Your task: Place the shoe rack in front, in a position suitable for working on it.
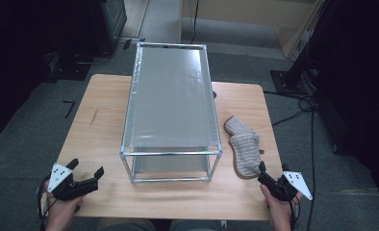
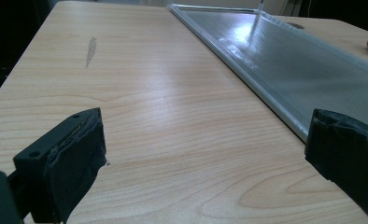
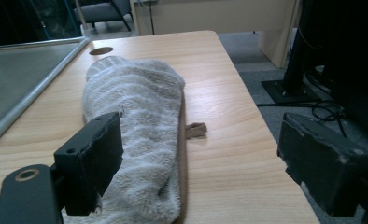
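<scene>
Grey-and-beige striped terry sock lies flat on the pale wooden tabletop, along the right side of the metal-framed rack with the silvery mesh sheet, just beside it but apart from the frame. In the right gripper view the sock runs away from the camera, cuff end far, near end down by the jaws.

Right gripper: jaws wide, nothing held. The sock's near end sits by the left one of the pair; I cannot tell whether it touches. The other jaw stands over bare wood. A small brownish scrap lies on the wood just beside the sock.

Left gripper: jaws wide, empty, parked at the near left corner of the tabletop, well apart from the sock.

My read: this is the approach step, pick-up not yet made. Next move, as I judge it, calls for shifting the right gripper sideways so the fabric comes between the jaws, dropping low to the wood, then closing on a bunched fold. Soft cloth; a shallow pinch could slip.

Writing, brands, labels: none legible on sock, rack or grippers.
</scene>
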`<state>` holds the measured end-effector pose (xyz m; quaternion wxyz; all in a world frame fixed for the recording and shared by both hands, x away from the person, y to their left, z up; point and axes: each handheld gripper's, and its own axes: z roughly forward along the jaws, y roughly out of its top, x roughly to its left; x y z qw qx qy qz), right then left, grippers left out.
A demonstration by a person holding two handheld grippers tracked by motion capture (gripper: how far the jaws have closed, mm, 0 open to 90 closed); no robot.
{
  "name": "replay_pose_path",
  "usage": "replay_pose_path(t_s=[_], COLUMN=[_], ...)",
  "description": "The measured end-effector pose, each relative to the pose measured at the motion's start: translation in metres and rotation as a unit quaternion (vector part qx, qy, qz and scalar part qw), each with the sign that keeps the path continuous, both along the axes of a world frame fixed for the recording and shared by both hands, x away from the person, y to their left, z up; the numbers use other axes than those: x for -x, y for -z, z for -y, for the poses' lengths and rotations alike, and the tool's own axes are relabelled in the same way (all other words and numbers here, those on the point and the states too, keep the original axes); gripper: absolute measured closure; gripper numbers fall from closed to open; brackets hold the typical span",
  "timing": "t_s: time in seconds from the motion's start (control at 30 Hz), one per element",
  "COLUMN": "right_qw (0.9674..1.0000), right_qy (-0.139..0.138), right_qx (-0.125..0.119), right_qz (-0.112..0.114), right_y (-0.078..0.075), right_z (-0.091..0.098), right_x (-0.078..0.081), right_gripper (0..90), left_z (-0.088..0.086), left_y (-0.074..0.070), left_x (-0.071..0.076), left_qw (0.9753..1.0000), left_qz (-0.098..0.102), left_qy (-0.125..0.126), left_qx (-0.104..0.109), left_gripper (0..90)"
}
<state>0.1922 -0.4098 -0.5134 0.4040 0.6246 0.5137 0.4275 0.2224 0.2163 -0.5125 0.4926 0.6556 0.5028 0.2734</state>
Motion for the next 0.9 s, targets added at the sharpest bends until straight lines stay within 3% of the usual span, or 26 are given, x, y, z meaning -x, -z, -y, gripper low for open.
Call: replay_pose_path(t_s=[0.4, 0.5, 0.9], right_qw=[0.9976, 0.9966, 0.9870], right_qy=[-0.068, -0.082, -0.159], right_qx=[-0.001, 0.000, 0.012], right_qz=[0.013, 0.014, 0.015], right_y=[-0.012, -0.014, -0.016], right_z=[-0.032, -0.041, -0.078], right_x=[0.004, 0.004, 0.010], right_gripper=[15.6, 16.1, 18.1], left_z=[0.004, 0.005, 0.027], left_y=[-0.001, -0.003, -0.006], left_x=[0.001, 0.000, 0.005], left_qw=[1.0000, 1.0000, 0.9990], left_qz=[0.000, -0.006, 0.001], left_qy=[0.002, 0.005, 0.044], left_qx=[-0.009, -0.002, -0.010], left_gripper=[0.0, 0.0, 0.0])
